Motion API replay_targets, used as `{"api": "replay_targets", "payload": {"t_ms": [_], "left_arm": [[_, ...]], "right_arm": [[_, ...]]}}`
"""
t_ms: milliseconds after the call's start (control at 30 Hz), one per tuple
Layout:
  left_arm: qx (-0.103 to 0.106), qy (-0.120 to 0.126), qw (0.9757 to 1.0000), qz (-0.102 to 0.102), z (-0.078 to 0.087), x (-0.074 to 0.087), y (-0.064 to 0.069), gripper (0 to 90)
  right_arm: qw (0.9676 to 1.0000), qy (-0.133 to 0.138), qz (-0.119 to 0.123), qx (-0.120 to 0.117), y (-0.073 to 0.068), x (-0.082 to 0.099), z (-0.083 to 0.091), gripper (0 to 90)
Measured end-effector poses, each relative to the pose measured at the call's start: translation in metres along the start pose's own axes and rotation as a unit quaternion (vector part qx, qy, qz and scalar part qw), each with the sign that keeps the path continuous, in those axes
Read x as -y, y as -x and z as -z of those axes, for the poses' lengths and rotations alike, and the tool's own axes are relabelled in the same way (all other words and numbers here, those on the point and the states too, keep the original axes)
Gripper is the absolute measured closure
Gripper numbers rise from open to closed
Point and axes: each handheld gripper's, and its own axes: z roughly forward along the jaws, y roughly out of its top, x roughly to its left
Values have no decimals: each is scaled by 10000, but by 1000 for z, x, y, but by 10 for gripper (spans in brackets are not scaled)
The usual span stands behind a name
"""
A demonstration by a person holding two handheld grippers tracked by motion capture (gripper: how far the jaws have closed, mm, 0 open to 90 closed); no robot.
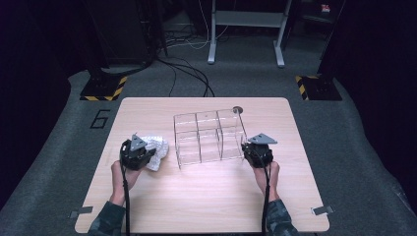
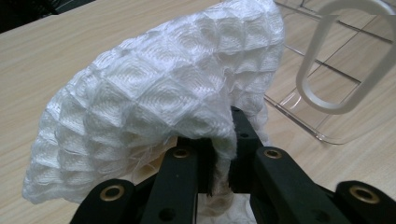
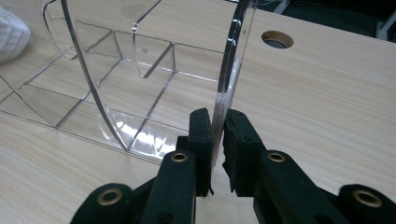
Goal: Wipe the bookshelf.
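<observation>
On the near side of the clear organizer [image 1: 209, 136], a person's two hands come up over the wooden tabletop [image 1: 206, 201], each holding a gripper. The left gripper [image 1: 139, 151] sits to the left of the organizer, clenched on a white waffle-weave cloth [image 1: 157, 149]; in the left gripper view a fold of the cloth [image 2: 159, 98] is pinched between the two black jaws and the rest drapes up and over them, with the organizer's clear edge and a rounded handle cutout [image 2: 343, 58] just beyond it. The right gripper [image 1: 256, 150] is at the organizer's near right corner, its jaws closed on the organizer's right side wall; in the right gripper view the thin clear wall [image 3: 231, 70] stands upright between the pads. The organizer itself rests on the tabletop, divided into open compartments in rows, all see-through. Just past the organizer's far right corner is a round cable hole [image 1: 238, 109] in the tabletop. Farther off, beyond the organizer and the tabletop's far edge, grey carpet [image 1: 236, 73] carries loose black cables [image 1: 189, 73], and a "6" marking [image 1: 101, 118] lies on the floor to the left.
</observation>
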Motion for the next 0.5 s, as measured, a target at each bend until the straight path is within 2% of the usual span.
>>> {"api": "replay_targets", "payload": {"t_ms": [133, 300, 467, 500], "left_arm": [[48, -30, 10000, 15, -1, 1, -1, 836], [58, -31, 10000, 18, -1, 1, -1, 836], [78, -23, 10000, 26, -1, 1, -1, 837], [79, -6, 10000, 58, -2, 1, -1, 837]], "right_arm": [[9999, 13, 79, -92, 8, 1, 0, 825], [9999, -20, 70, -150, 14, 1, 1, 834], [9995, -21, 227, -226, 22, 0, 0, 843], [9996, -27, 153, -247, 22, 1, 0, 844]]}}
